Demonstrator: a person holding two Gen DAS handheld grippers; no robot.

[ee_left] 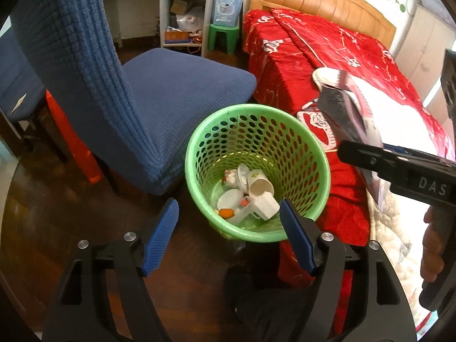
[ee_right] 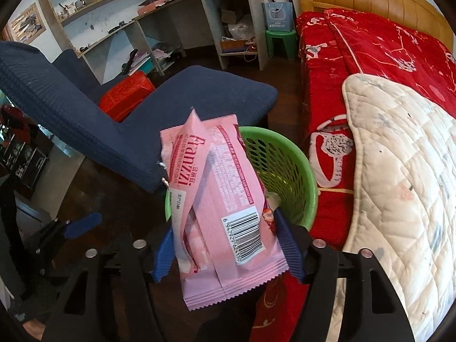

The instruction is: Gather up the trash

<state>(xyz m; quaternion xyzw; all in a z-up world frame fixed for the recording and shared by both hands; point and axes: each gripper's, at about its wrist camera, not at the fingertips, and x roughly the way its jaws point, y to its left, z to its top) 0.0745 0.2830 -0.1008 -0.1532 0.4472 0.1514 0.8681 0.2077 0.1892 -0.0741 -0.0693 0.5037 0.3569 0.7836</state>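
While my right gripper (ee_right: 225, 242) pinches a pink snack wrapper (ee_right: 219, 199) between its blue pads, my left gripper (ee_left: 229, 228) hangs with its jaws spread wide and nothing between them. The wrapper stands up out of my right jaws, its barcode end low near the right pad and its printed seam fin facing me, the top tilted away over the near rim of the green basket (ee_right: 296, 176). From my right jaws the basket lies straight ahead and partly hidden behind the wrapper.

From my left jaws the green basket (ee_left: 256, 119) sits directly ahead and just below, its near rim framed between my two pads. Inside it, on the bottom, lie a white paper cup (ee_left: 260, 186) on its side, a white foam block (ee_left: 268, 206) touching the cup's mouth, a round white lid (ee_left: 229, 198), and a small orange scrap (ee_left: 226, 213) close to the near wall. To the right of my left jaws I see my right gripper (ee_left: 399, 165) from the side, with the wrapper (ee_left: 350, 114) showing its dark, shiny face above it, held over the edge of the bed.

A blue chair (ee_left: 159, 85) stands to the left of the basket, just beside it. A red bedspread (ee_left: 327, 51) covers the bed on the right, with a white quilt (ee_right: 399, 171) lying on top of it.
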